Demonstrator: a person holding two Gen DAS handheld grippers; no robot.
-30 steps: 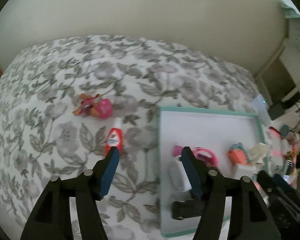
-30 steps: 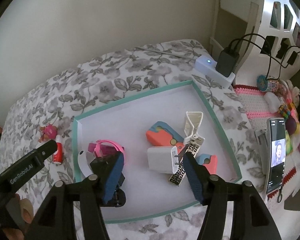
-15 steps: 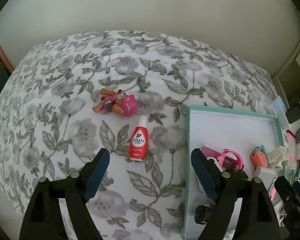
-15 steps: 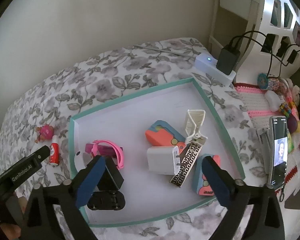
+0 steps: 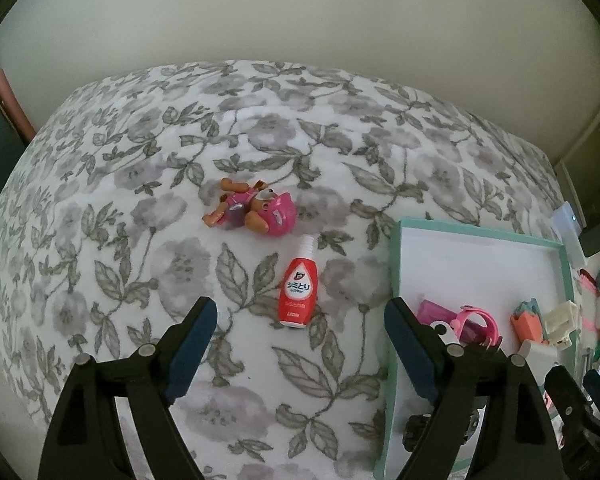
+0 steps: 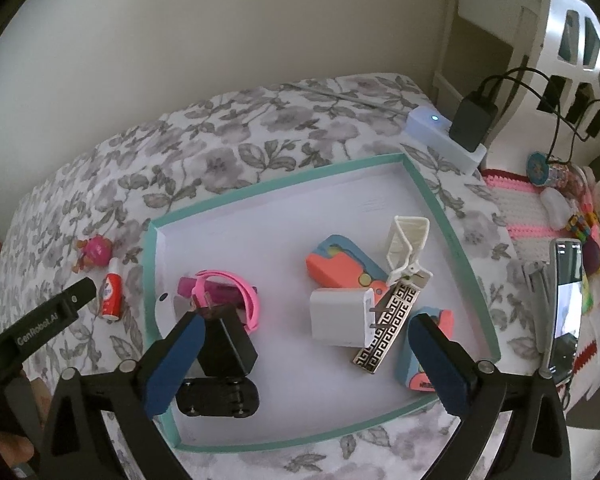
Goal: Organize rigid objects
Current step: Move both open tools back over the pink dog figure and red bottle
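Red bottle (image 5: 298, 294) lies just ahead of the left tool (image 5: 300, 354), whose empty jaws are opening.

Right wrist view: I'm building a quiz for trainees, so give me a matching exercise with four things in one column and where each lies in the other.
Things:
1. red bottle
2. pink toy figure
3. white charger
4. black toy car

Places:
A. tray, near front left corner
B. floral cover, beside tray's left rim
C. tray, about the middle
D. floral cover, just beyond the bottle

Pairs: 1-B, 2-D, 3-C, 4-A
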